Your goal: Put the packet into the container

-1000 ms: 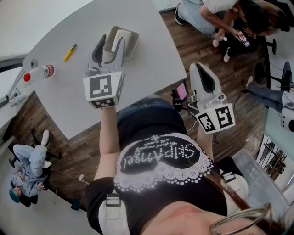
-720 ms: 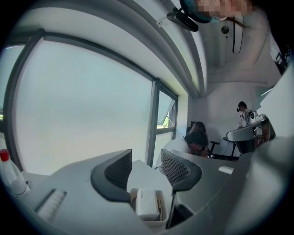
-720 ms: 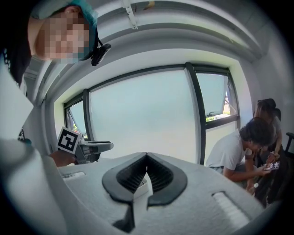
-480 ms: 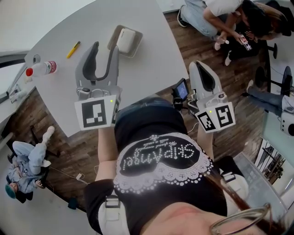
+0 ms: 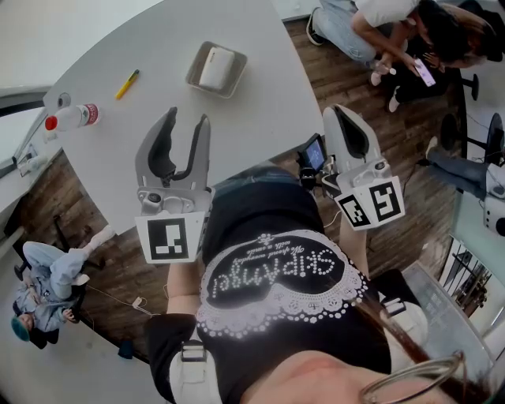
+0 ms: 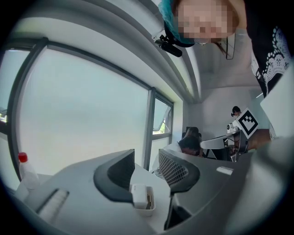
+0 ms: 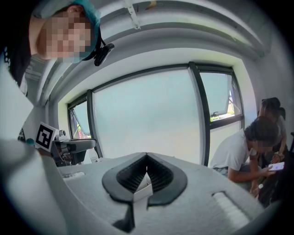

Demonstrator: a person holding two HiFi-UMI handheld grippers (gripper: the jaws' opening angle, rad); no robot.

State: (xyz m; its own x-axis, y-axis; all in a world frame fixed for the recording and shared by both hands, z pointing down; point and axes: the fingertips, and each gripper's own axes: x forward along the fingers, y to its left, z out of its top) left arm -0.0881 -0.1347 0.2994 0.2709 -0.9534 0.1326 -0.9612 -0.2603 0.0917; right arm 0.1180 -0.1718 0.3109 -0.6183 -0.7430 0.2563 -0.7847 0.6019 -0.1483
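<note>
Packet (image 5: 216, 67) first: it is in neither tool, it lies flat in the container (image 5: 196, 80) on the far part of the worktop (image 5: 256, 130), a pale block resting inside the shallow grey tray. Now, from close in. The left hand-held gripper (image 5: 187, 117) hangs over the near edge of the worktop, well apart from the tray and pointing roughly toward it. Its jaws stand spread with only air between them, and they have just been closing. In the left gripper view the tray and the packet show small in the gap between the two pads, resting on the worktop beyond them and untouched. Over on the other side, the right hand-held gripper (image 5: 342, 112) is held off the worktop's edge, above the wooden floor (image 5: 410, 166). Its jaws are pressed together at the tips. The right gripper view shows a small white piece in the notch just behind those tips, and I can't tell what it is. Further out on the worktop, left of the tray, a yellow pen (image 5: 125, 84) lies alone. Near the far left corner a clear bottle (image 5: 71, 120) with a red cap lies on its side. Beyond the worktop, several people (image 5: 379, 24) crouch together on the floor.
</note>
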